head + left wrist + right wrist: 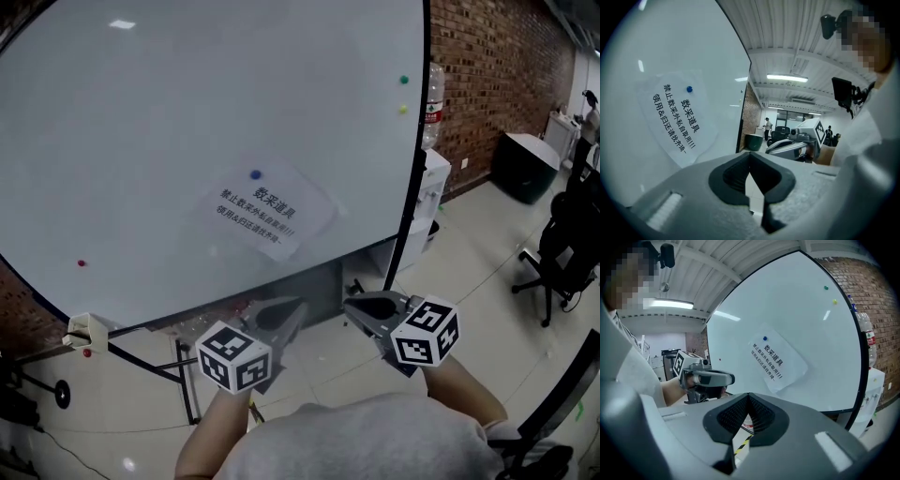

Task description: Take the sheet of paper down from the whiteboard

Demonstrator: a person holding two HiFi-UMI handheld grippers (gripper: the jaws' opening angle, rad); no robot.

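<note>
While the paper [267, 214] is hanging on the whiteboard [141, 112], pinned by a blue magnet [256, 174] near its top edge, both grippers are hovering side by side below the board, clear of the paper. The left gripper [296, 307] is holding its jaws together on nothing, and the right gripper [351, 306] is doing likewise, jaws closed and empty. Green [404, 81] and yellow [403, 109] magnets are sitting near the board's right edge; a small red dot [81, 263], perhaps another magnet, is showing at the lower left.
</note>
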